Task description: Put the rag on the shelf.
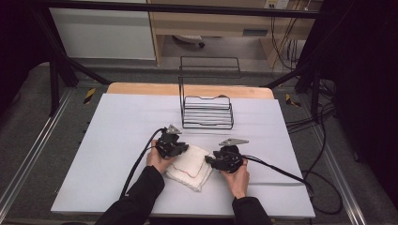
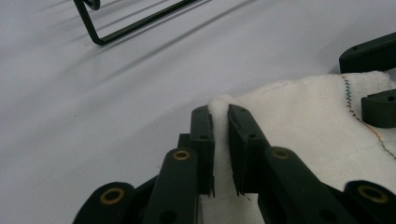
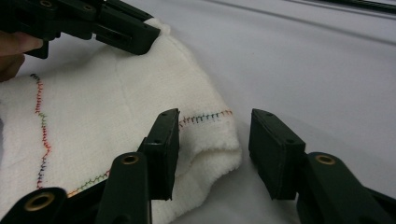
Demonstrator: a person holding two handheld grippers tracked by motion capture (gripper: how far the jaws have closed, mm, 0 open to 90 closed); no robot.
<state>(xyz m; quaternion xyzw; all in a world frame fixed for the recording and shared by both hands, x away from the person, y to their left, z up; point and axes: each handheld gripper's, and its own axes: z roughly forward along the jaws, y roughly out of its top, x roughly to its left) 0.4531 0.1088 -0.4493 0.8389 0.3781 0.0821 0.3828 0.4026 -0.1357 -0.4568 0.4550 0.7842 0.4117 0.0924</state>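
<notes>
On the pale grey table [image 1: 117, 140] we had a folded white cloth with coloured stitching [image 1: 190, 164]. Our left gripper [image 2: 221, 119] was clamped on one corner. The right gripper [image 3: 212, 140] jaws stood apart around another corner, not pressing.

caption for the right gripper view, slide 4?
Right gripper jaws open around a corner of the folded white towel, one pad touching; left gripper pinches its far corner.

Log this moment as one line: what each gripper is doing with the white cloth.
left gripper: shut on cloth corner | right gripper: open, jaws straddling opposite cloth corner | white cloth: folded, on table
</notes>
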